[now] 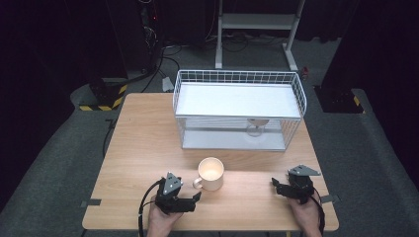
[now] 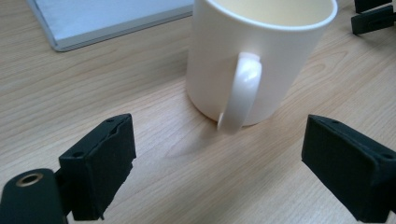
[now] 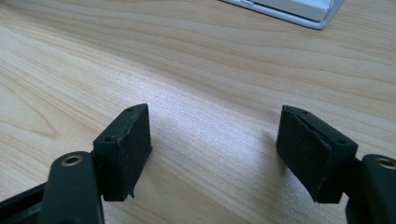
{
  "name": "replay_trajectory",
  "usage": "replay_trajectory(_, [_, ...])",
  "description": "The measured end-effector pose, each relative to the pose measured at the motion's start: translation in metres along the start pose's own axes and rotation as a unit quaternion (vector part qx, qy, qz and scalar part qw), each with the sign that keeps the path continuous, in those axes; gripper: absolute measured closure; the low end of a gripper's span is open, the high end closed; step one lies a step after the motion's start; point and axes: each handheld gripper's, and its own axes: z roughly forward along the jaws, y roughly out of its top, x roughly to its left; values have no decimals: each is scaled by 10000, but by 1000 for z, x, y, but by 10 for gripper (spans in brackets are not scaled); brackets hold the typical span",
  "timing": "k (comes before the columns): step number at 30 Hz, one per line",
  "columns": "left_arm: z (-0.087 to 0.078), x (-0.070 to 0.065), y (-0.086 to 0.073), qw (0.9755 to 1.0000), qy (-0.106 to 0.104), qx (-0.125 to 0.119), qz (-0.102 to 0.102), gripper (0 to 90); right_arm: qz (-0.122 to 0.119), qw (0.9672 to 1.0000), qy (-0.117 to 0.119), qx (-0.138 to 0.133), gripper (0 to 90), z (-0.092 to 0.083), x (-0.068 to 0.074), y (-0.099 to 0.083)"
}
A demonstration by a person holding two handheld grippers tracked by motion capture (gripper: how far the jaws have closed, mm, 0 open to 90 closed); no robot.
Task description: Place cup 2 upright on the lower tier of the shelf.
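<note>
Mug (image 1: 211, 173) stands upright on the table (image 1: 138, 148), mouth up, near the front edge and in front of the wire rack (image 1: 237, 111); plain cream, no print or label visible. Handle (image 2: 240, 95) points front-left, toward the left gripper (image 1: 190, 201). That gripper lies low just beside the mug, aimed right at the handle, jaws spread wide with nothing between them, clear of the mug. Right gripper (image 1: 276, 186) rests well apart at the table's right front, aimed left, jaws apart over bare wood, holding nothing. A small glass (image 1: 256, 127) sits inside the rack.
</note>
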Motion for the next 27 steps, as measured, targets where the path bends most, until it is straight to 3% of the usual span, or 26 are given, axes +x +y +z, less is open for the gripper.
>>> replay_trajectory(27, [36,-14,28,9997,-163,76,177,75,6,10000,5,3,258,0,0,0])
